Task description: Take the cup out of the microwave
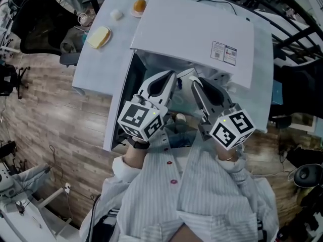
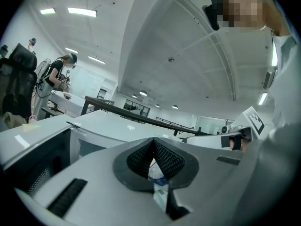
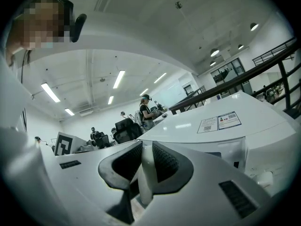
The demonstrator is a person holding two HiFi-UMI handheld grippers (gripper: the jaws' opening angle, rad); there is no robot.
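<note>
While the right gripper point(image 3: 146, 161) stands clamped on a thin white wall, by every sign the rim of the cup point(image 3: 145, 182), the person works at the mouth of the open microwave point(image 1: 194, 34) on the white table point(image 1: 93, 64). The left gripper point(image 2: 153, 157) hangs just beside it, jaws drawn together at the tips and gripping nothing that can be named. A white-and-blue scrap shows through the gap, too small to identify. The microwave door point(image 1: 120, 102) stands swung out on the person's left, close by the left gripper.

From the head view both grippers point at the front edge of the cavity, under the lip of the microwave's top. The cup therefore seems to be at or just outside the opening, and the job looks most of the way done. Finishing it well likely means a steady pinch and an upright cup, drawn straight back toward the body and clear of the lip and the door — with no twist of the wrist, since a grip on one wall lets a cup swing. The left gripper is best kept off that path.
</note>
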